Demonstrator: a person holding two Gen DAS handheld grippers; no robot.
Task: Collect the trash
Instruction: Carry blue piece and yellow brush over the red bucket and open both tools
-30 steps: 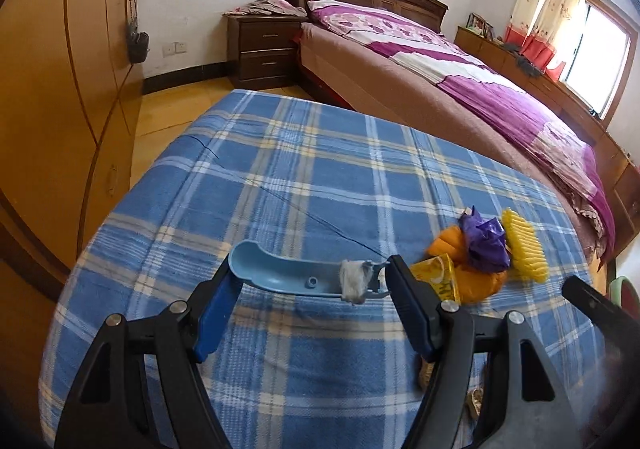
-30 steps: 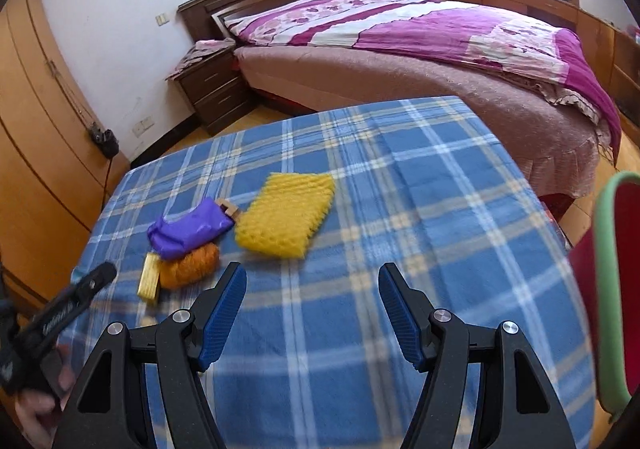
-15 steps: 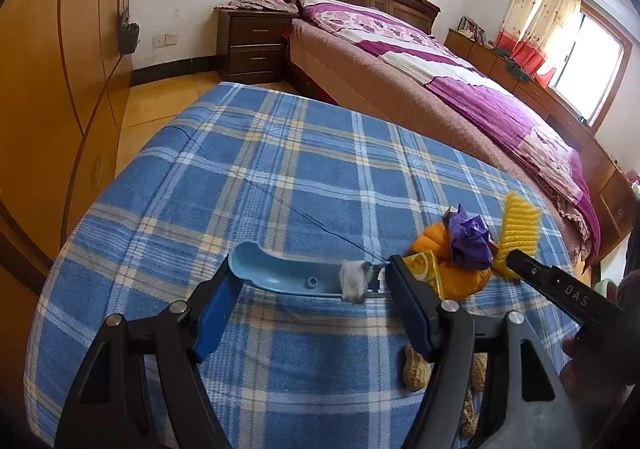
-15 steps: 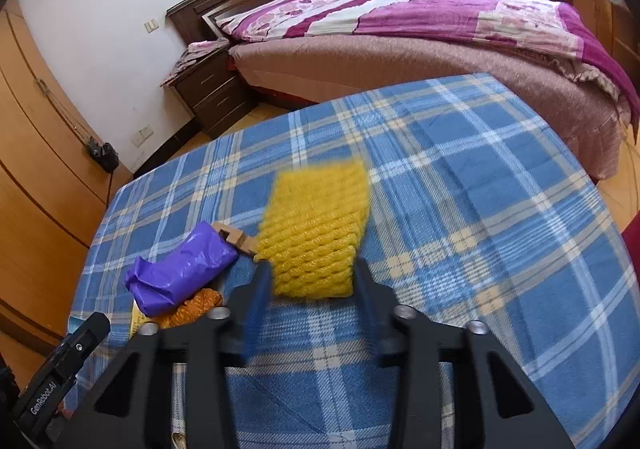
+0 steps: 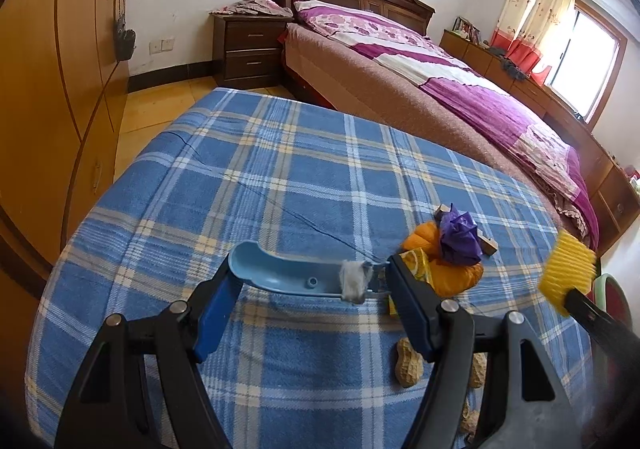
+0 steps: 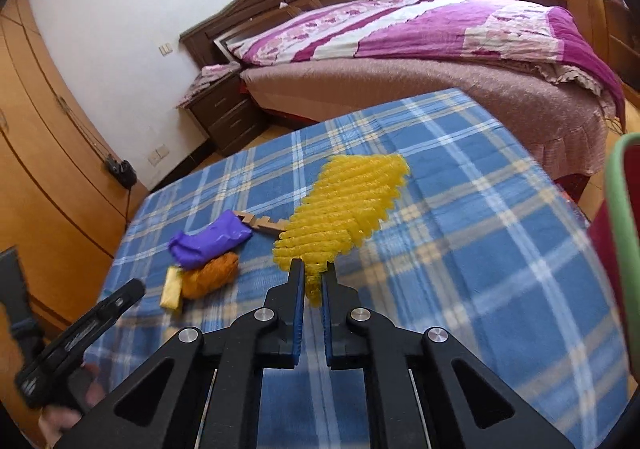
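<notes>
The right claw [image 6: 312, 277] has just been closing and now pinches the near corner of the yellow foam net [image 6: 344, 209], which hangs lifted off the worktop [image 6: 460, 249], judged ready to be carried off as trash. The left claw [image 5: 312, 289] stands spread around a blue scoop [image 5: 288, 273], gripping it endwise, likely to receive litter; a white wad [image 5: 354, 281] sits on it. Beyond lie peanuts [image 5: 408, 365], an orange peel [image 5: 456, 273] and a purple wrapper [image 5: 458, 235]. At the right edge a green-rimmed bin [image 6: 624, 241] shows; its contents are hidden.
</notes>
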